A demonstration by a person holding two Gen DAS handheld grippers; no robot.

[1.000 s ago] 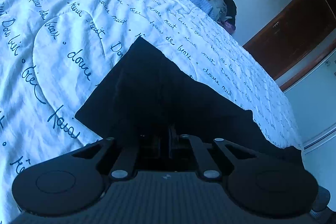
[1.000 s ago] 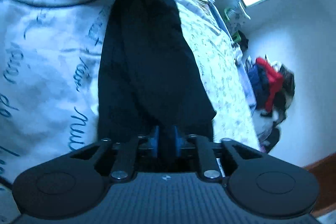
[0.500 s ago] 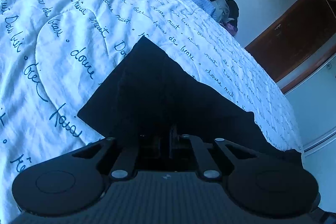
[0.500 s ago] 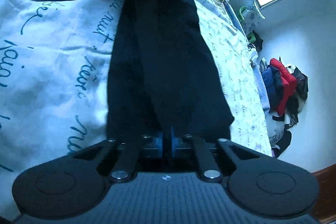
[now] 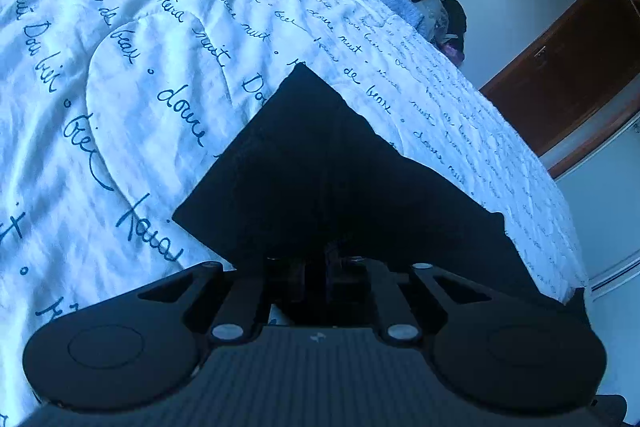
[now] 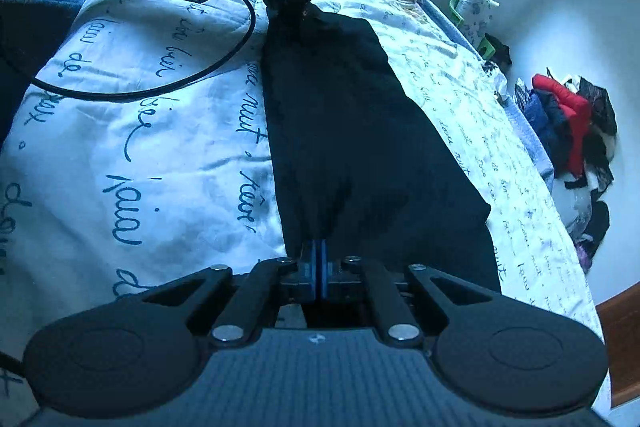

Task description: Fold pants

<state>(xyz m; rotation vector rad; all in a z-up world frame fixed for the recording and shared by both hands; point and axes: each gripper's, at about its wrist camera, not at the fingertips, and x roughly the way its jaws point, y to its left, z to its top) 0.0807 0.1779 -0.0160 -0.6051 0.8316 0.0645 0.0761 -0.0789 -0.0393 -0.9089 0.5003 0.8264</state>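
Bed: a wide duvet cover (image 5: 168, 75) printed with looping script fills both views; the black pants (image 6: 360, 131) lie on it as one long dark panel, stretched between the two grippers.
Pants: soft, light and limp by the look of them; the cloth sags and gathers into small pleats at each pinch, so it should drape rather than hold a crease; the weave looks matte, unlikely to slip; the far corner (image 5: 300, 71) lies flat on the cover.
Hold: the two near corners look the best grip points, since pulling them apart keeps the edge taut; a grip mid-panel would likely bunch it.
Right gripper: the right gripper (image 6: 319, 267) is closed tight, blue pads pressed together on the near end of the pants.
Left gripper: the left gripper (image 5: 324, 263) sits over the fabric edge, its fingers lost in black cloth; whether it clamps cannot be told there; seen from the right wrist (image 6: 294, 7), it pinches the far end, cloth puckering at its tip.
Room: bare cover lies open on the side away from the clothes heap (image 6: 568, 123); the bed edge runs near the pants' right side.
Hazard: a black cable (image 6: 168, 83) loops across the cover just beside the pants and could snag.
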